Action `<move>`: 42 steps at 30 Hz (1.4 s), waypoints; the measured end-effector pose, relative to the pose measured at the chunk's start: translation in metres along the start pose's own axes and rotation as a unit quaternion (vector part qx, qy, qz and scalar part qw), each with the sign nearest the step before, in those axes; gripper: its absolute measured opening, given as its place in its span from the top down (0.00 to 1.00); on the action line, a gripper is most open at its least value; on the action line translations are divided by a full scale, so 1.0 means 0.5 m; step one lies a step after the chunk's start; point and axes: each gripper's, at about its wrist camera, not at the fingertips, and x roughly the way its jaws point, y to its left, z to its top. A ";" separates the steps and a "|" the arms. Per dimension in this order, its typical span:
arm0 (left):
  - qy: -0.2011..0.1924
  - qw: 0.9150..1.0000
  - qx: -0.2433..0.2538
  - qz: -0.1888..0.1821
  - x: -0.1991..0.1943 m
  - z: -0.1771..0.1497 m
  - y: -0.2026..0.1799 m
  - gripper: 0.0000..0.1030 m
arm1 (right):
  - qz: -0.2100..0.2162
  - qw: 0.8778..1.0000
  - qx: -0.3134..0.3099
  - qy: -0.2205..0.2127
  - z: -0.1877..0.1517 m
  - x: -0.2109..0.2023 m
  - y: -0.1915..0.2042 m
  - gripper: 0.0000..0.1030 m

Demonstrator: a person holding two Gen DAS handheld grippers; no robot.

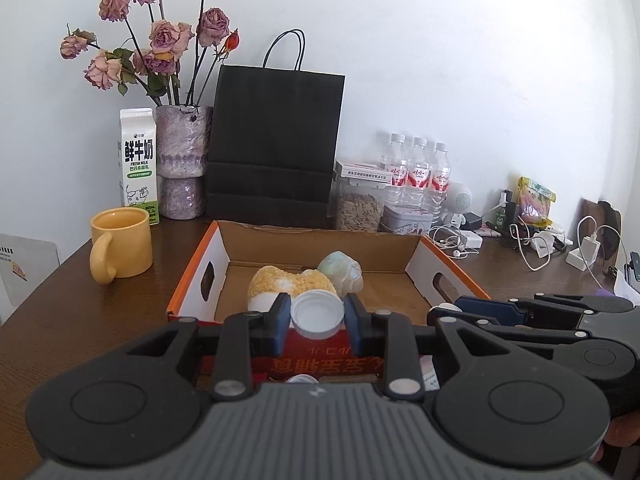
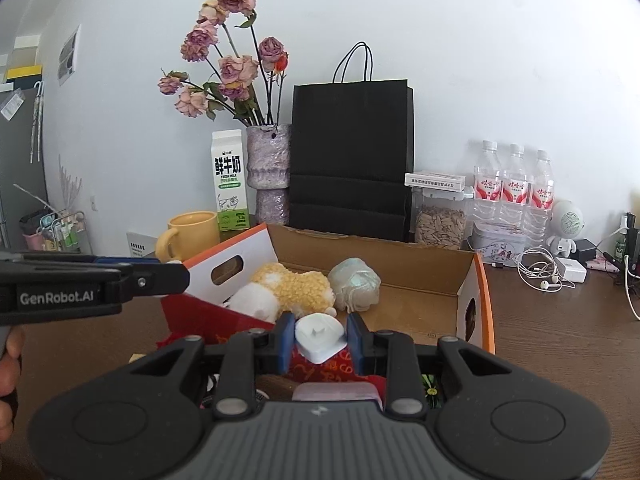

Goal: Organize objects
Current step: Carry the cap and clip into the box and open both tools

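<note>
My left gripper is shut on a white bottle cap, held just in front of the near wall of an open cardboard box with orange edges. A yellow and white plush toy and a pale green wrapped bundle lie in the box. My right gripper is shut on a small white plastic piece, near the box's front, with the plush toy and the bundle beyond. The two grippers are side by side; each shows at the edge of the other's view.
Behind the box stand a yellow mug, a milk carton, a vase of dried roses, a black paper bag, a seed jar and three water bottles. Cables and chargers crowd the right. Red packaging lies under my grippers.
</note>
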 end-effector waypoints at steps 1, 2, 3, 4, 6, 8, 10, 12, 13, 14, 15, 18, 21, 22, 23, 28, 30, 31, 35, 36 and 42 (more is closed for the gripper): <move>0.000 1.000 -0.001 0.001 0.011 0.005 -0.001 0.71 | -0.002 1.000 0.003 0.001 0.005 0.012 -0.005 0.74; 0.001 1.000 -0.002 0.002 0.021 0.009 -0.002 0.71 | -0.004 1.000 0.007 0.002 0.009 0.022 -0.010 0.74; 0.001 1.000 -0.002 0.002 0.031 0.013 -0.002 0.71 | -0.005 1.000 0.009 0.003 0.014 0.032 -0.014 0.74; 0.002 1.000 -0.001 0.004 0.041 0.018 -0.003 0.71 | -0.008 1.000 0.011 0.004 0.018 0.042 -0.019 0.74; 0.004 1.000 -0.001 0.007 0.063 0.026 -0.005 0.71 | -0.012 1.000 0.012 0.007 0.027 0.059 -0.026 0.74; 0.007 1.000 0.000 0.009 0.085 0.034 -0.008 0.71 | -0.017 1.000 0.013 0.012 0.036 0.077 -0.033 0.74; 0.011 1.000 -0.002 0.011 0.107 0.039 -0.010 0.71 | -0.024 1.000 0.012 0.016 0.042 0.095 -0.039 0.74; 0.016 1.000 -0.005 0.013 0.127 0.042 -0.010 0.71 | -0.030 0.999 0.016 0.021 0.046 0.111 -0.047 0.74; 0.019 1.000 -0.007 0.015 0.136 0.043 -0.011 0.71 | -0.032 0.999 0.018 0.025 0.047 0.119 -0.052 0.74; 0.020 1.000 -0.009 0.017 0.146 0.044 -0.012 0.71 | -0.036 0.999 0.019 0.027 0.048 0.128 -0.056 0.74; 0.021 1.000 -0.011 0.018 0.153 0.046 -0.013 0.71 | -0.041 0.999 0.018 0.028 0.049 0.135 -0.058 0.74; 0.021 0.999 -0.013 0.024 0.175 0.051 -0.018 0.71 | -0.057 0.998 0.020 0.034 0.049 0.156 -0.066 0.74; 0.023 0.999 -0.011 0.026 0.194 0.053 -0.024 0.71 | -0.061 0.997 0.020 0.039 0.045 0.170 -0.069 0.74; 0.024 0.999 -0.012 0.026 0.199 0.052 -0.024 0.71 | -0.062 0.997 0.019 0.041 0.044 0.173 -0.070 0.74; 0.025 0.999 -0.014 0.023 0.203 0.050 -0.024 0.71 | -0.062 0.997 0.019 0.043 0.042 0.175 -0.071 0.74; 0.022 0.999 -0.017 0.028 0.206 0.041 -0.023 0.64 | -0.075 0.996 0.026 0.051 0.034 0.181 -0.079 0.73; 0.017 0.999 -0.017 0.035 0.202 0.041 -0.022 0.24 | -0.077 0.995 0.029 0.054 0.030 0.181 -0.082 0.56; 0.012 0.999 -0.016 0.041 0.199 0.041 -0.022 0.16 | -0.077 0.995 0.029 0.054 0.028 0.181 -0.083 0.51; 0.001 0.998 -0.016 0.061 0.188 0.040 -0.019 0.00 | -0.085 0.995 0.028 0.051 0.023 0.177 -0.084 0.14; 0.003 0.998 -0.016 0.063 0.188 0.040 -0.017 0.00 | -0.085 0.995 0.029 0.049 0.023 0.176 -0.084 0.12; 0.018 0.998 -0.019 0.059 0.190 0.039 -0.013 0.00 | -0.085 0.995 0.033 0.044 0.022 0.168 -0.089 0.00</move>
